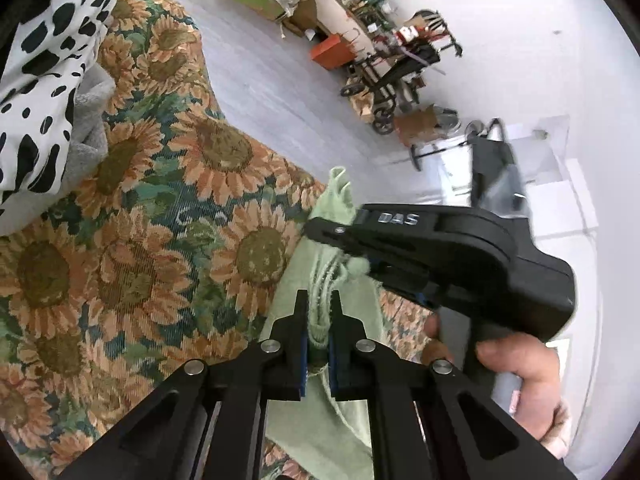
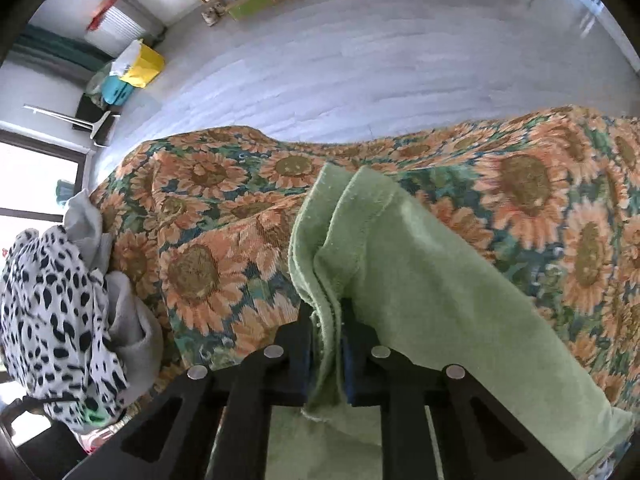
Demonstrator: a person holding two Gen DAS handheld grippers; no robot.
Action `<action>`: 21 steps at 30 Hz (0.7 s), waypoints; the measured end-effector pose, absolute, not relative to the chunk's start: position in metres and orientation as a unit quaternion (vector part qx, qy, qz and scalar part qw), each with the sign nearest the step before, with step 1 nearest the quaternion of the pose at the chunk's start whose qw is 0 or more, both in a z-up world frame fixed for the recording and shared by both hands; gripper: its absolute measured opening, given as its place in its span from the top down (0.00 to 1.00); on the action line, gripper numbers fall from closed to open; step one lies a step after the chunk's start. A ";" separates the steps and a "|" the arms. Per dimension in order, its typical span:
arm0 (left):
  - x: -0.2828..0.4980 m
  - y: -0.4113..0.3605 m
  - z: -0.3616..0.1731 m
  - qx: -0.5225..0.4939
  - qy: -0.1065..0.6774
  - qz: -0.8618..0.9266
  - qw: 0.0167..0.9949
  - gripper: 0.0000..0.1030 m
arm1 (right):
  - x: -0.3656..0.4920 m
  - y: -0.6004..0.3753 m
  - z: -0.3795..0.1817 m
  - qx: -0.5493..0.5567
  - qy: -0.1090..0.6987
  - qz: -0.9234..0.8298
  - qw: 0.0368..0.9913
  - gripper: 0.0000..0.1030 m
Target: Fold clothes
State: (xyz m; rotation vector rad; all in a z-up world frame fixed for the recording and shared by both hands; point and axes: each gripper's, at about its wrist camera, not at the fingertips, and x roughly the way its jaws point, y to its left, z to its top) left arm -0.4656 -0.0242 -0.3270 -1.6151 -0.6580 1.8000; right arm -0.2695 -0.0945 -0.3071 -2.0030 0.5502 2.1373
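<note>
A pale green cloth (image 1: pixel 298 420) hangs bunched over the sunflower-patterned cover (image 1: pixel 132 272). My left gripper (image 1: pixel 319 314) is shut on a gathered edge of it, the fabric pinched between the pads. Just beyond, my right gripper (image 1: pixel 340 246) comes in from the right, held by a hand (image 1: pixel 520 376), and clamps the same cloth a little higher up. In the right wrist view the green cloth (image 2: pixel 420 280) drapes from the right gripper (image 2: pixel 326 320), which is shut on a folded hem, down to the right across the sunflower cover (image 2: pixel 520 184).
A black-and-white spotted garment (image 1: pixel 40 80) (image 2: pixel 48 300) and a grey garment (image 1: pixel 90 120) (image 2: pixel 132 320) lie heaped at the cover's left end. Beyond the cover's edge is pale floor (image 2: pixel 360 60), with a cart (image 1: pixel 392 68), an orange box (image 1: pixel 330 51) and other clutter along the wall.
</note>
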 end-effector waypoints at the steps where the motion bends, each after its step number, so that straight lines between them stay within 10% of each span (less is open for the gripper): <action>1: -0.464 -0.022 -0.324 -0.617 -0.239 0.683 0.310 0.93 | -0.265 -0.092 -0.302 -0.666 0.186 0.718 0.080 0.88; 21: -0.348 0.074 -0.282 -0.633 0.043 0.709 0.307 0.93 | -0.092 -0.009 -0.263 -0.563 0.290 0.748 0.199 0.88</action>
